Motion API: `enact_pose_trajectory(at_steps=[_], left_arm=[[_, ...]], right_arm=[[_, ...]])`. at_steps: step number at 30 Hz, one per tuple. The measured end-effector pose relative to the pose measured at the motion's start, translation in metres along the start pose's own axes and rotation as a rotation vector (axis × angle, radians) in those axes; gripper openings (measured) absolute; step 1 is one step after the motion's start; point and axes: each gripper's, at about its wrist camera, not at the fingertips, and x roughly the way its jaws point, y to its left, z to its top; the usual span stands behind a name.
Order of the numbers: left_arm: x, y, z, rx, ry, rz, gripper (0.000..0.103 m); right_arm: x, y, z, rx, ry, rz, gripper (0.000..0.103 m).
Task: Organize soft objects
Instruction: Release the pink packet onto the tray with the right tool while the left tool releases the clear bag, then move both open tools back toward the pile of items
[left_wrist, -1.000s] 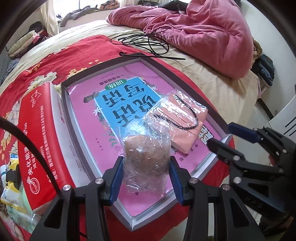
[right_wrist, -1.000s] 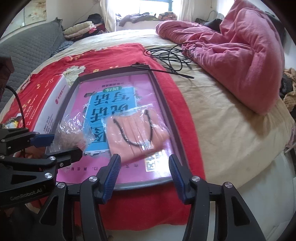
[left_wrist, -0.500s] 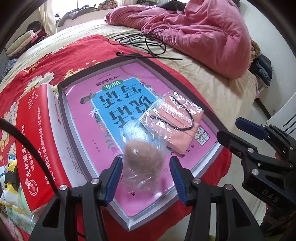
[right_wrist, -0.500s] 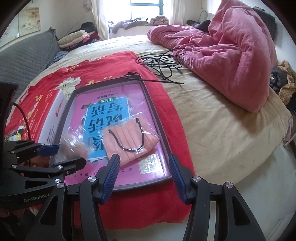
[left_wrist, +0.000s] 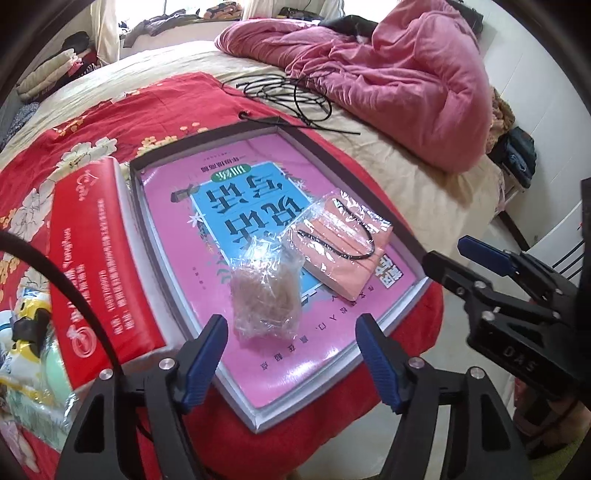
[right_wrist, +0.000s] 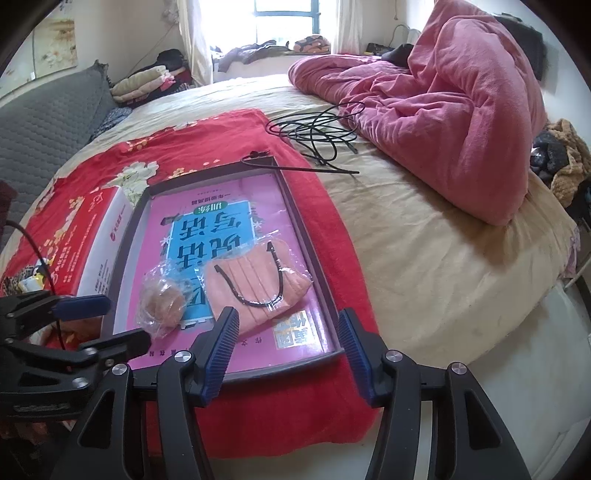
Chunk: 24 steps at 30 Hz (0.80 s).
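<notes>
My left claw (left_wrist: 290, 354) has just been opening, nothing between its pads: the brown bundle bag (left_wrist: 264, 297) lies released in the tray (left_wrist: 207, 142) beside the pink mask packet (left_wrist: 341, 245). Right claw (right_wrist: 286, 345) hangs spread and empty; next I judge I need another soft item.

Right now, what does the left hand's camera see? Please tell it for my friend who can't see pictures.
The left gripper is open, its jaws having just widened, above a crinkly clear bag of brown fluff lying free on a pink book in a shallow grey tray. Beside it lies a plastic-wrapped peach face mask; the right gripper hangs at the right.
</notes>
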Motion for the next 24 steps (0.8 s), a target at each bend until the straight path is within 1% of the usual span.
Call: enact_pose_trajectory(at_steps=[1, 5, 8, 11, 13, 17, 20, 24], left_arm=[[-0.004, 0.001, 0.0, -0.004, -0.007, -0.004, 0.071], [-0.02, 0.008, -0.002, -0.031, -0.028, -0.015, 0.072], [-0.034, 0.015, -0.003, -0.045, -0.051, -0.008, 0.076], [-0.048, 0.022, -0.004, -0.051, -0.072, 0.005, 0.078], [-0.057, 0.027, -0.006, -0.06, -0.088, 0.018, 0.078], [-0.068, 0.035, -0.011, -0.082, -0.111, 0.049, 0.079], [-0.074, 0.043, -0.015, -0.102, -0.113, 0.066, 0.08], [-0.08, 0.049, -0.021, -0.105, -0.109, 0.103, 0.08]], right_arm=[[0.0, 0.0, 0.0, 0.001, 0.0, 0.0, 0.067], [-0.005, 0.004, 0.002, 0.0, -0.012, 0.005, 0.069], [-0.007, 0.008, 0.003, -0.007, -0.017, 0.007, 0.07], [-0.011, 0.013, 0.004, -0.018, -0.027, 0.003, 0.071], [-0.013, 0.016, 0.005, -0.023, -0.032, -0.001, 0.075], [-0.016, 0.024, 0.005, -0.035, -0.035, 0.004, 0.075], [-0.017, 0.031, 0.004, -0.046, -0.032, -0.003, 0.076], [-0.019, 0.039, 0.003, -0.057, -0.026, -0.009, 0.076]])
